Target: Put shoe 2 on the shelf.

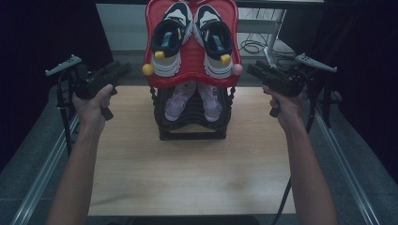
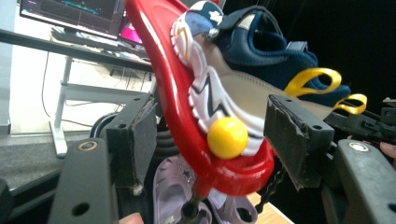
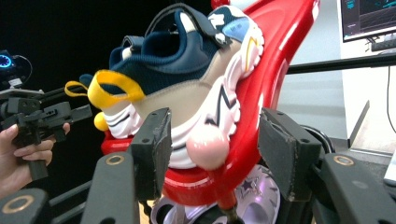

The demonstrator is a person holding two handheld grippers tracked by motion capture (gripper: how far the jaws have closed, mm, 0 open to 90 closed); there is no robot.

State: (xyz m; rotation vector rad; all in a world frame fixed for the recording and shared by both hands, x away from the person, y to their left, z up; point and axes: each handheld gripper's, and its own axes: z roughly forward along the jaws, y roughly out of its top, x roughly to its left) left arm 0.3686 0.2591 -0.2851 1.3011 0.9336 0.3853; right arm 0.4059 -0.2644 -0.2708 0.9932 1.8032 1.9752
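My left gripper [image 1: 123, 68] and right gripper [image 1: 253, 71] sit at each side of the red tray [image 1: 192, 77], both about as near. Both jaws are spread wide and hold nothing. The tray's low corners lie just ahead, between each pair

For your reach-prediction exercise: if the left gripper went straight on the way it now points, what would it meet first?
Most likely the lower corner of the red tray, by the yellow ball; it sits between the left gripper's open jaws. Depth is unclear.
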